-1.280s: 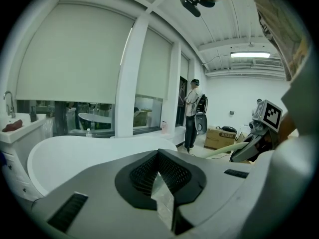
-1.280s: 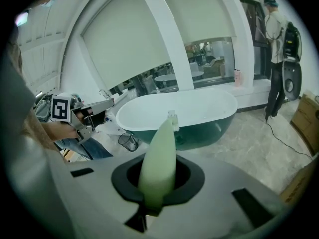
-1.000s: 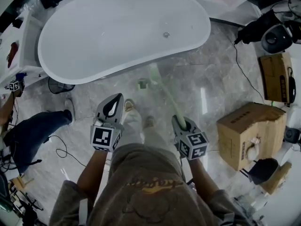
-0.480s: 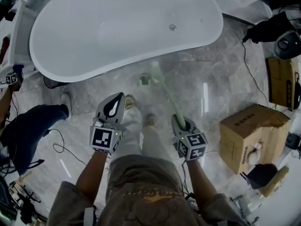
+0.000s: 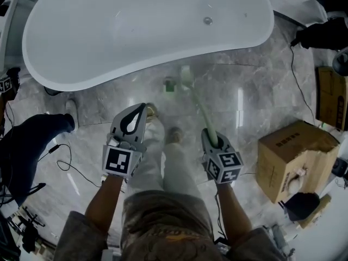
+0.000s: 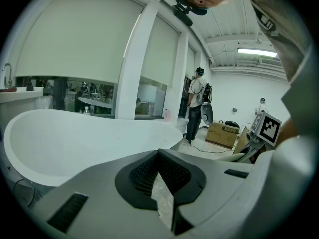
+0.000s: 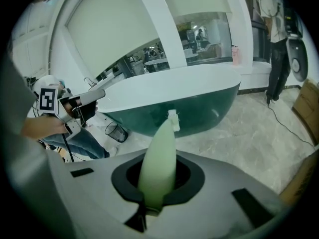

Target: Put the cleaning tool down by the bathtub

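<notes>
The white bathtub (image 5: 163, 58) fills the top of the head view. My right gripper (image 5: 210, 137) is shut on the pale green handle of the cleaning tool (image 5: 200, 110). The handle slants up and away, and its brush head (image 5: 186, 74) hangs over the marble floor just short of the tub's side. In the right gripper view the tool (image 7: 160, 151) stands out between the jaws of the right gripper (image 7: 158, 183) and points at the tub (image 7: 199, 111). My left gripper (image 5: 141, 109) hovers level with it, shut with nothing in it. The left gripper (image 6: 160, 158) faces the tub (image 6: 75, 138).
A small green item (image 5: 170, 84) lies on the floor by the brush head. A cardboard box (image 5: 296, 159) stands at the right, black equipment (image 5: 326, 37) beyond it. A person's dark-trousered leg (image 5: 27, 140) and cables (image 5: 70, 170) are at the left. My own feet (image 5: 174, 136) are between the grippers.
The tub has grown and slid lower in the head view as I moved nearer. Both grippers keep their pose, and the brush head now sits closer to the tub's side.
</notes>
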The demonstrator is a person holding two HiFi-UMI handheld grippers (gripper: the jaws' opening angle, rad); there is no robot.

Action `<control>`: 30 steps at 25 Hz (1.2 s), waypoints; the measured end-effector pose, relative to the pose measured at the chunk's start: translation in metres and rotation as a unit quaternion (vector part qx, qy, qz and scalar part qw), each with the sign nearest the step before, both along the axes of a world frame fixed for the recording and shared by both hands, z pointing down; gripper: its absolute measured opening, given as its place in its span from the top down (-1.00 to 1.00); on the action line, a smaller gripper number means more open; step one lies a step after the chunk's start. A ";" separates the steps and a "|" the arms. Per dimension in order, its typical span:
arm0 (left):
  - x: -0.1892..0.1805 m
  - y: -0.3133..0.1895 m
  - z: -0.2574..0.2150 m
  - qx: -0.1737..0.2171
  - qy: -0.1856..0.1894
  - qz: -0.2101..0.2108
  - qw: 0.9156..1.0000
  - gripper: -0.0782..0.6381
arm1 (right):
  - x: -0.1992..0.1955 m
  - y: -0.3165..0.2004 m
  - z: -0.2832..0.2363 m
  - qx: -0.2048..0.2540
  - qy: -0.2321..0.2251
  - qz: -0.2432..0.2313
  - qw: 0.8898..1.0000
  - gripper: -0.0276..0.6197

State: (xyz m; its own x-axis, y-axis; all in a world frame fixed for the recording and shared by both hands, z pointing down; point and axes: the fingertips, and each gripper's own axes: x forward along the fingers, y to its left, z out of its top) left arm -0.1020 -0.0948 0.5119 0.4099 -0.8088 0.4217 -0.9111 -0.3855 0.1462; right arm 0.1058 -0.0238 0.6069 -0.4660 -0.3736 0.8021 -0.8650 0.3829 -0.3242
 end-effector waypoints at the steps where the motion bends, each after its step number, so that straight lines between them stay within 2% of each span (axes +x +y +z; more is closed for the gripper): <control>1: 0.000 0.000 0.005 -0.001 -0.001 0.001 1.000 0.78 | 0.000 0.000 0.006 -0.002 0.000 0.000 1.000 0.84; 13: 0.000 0.006 0.056 -0.015 0.006 0.003 1.000 0.78 | -0.017 -0.005 0.081 -0.027 0.007 -0.003 1.000 0.84; 30: 0.000 0.007 0.072 -0.034 0.007 0.005 0.999 0.78 | -0.037 -0.014 0.185 -0.089 0.054 -0.031 0.994 0.84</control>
State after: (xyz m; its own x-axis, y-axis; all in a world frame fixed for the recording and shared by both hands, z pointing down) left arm -0.1021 -0.0875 0.5837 0.4242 -0.7742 0.4698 -0.9048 -0.3838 0.1844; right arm 0.0691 -0.0376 0.7922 -0.3919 -0.1955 0.8990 -0.8750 0.3810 -0.2986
